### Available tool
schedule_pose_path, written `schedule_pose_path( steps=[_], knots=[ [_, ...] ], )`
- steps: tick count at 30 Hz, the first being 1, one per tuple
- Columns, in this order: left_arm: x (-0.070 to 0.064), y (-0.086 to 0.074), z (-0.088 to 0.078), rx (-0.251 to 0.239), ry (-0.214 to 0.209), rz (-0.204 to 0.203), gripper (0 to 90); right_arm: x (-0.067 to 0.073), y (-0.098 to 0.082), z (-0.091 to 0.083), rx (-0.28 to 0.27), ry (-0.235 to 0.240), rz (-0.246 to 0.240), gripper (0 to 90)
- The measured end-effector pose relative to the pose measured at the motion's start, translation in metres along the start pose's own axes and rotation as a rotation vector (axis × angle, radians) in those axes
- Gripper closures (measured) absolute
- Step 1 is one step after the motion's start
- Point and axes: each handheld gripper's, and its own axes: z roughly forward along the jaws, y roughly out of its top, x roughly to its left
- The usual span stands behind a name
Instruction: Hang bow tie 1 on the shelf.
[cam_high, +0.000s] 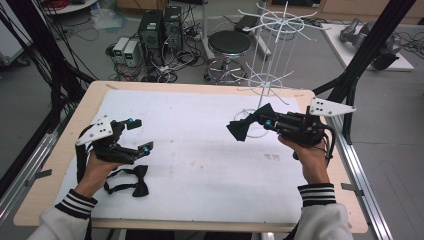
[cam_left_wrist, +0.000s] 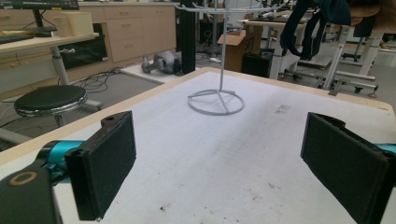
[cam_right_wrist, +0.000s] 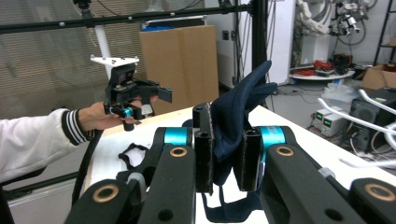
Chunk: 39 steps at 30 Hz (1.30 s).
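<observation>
My right gripper (cam_high: 256, 120) is shut on a dark navy bow tie (cam_high: 246, 125), held above the table near the base of the white wire rack (cam_high: 270, 60). In the right gripper view the bow tie (cam_right_wrist: 238, 116) is pinched between the pads (cam_right_wrist: 203, 154) and sticks up above them. My left gripper (cam_high: 139, 135) stands open over the table's left side, with nothing between its wide-apart pads (cam_left_wrist: 105, 163). A second black bow tie (cam_high: 134, 181) with its strap lies flat on the white mat just below the left hand. The rack's ring base (cam_left_wrist: 215, 101) sits ahead in the left gripper view.
The white mat (cam_high: 200, 165) covers most of the wooden table (cam_high: 65, 145). A black stool (cam_high: 229, 45) and computer boxes (cam_high: 160, 30) stand on the floor beyond the far edge. Black frame posts (cam_high: 370, 50) rise at the right.
</observation>
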Motion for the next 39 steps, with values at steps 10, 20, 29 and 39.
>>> schedule_pose_path(
  steps=[10,20,29,39],
  knots=[
    [0.000,0.000,-0.002,0.000,0.001,0.011,10.8,-0.004,0.001,-0.023,-0.015,-0.066,-0.002,81.3],
    [0.000,0.000,-0.001,0.000,-0.002,0.009,10.8,-0.006,0.001,-0.037,-0.014,-0.140,-0.011,81.1],
    [0.000,0.001,-0.002,0.001,0.001,0.013,10.8,-0.005,0.001,-0.038,-0.001,-0.207,-0.025,81.1],
    [0.001,0.002,-0.002,0.001,0.001,0.013,10.8,-0.005,0.002,-0.043,-0.019,-0.288,-0.016,81.0]
  ],
)
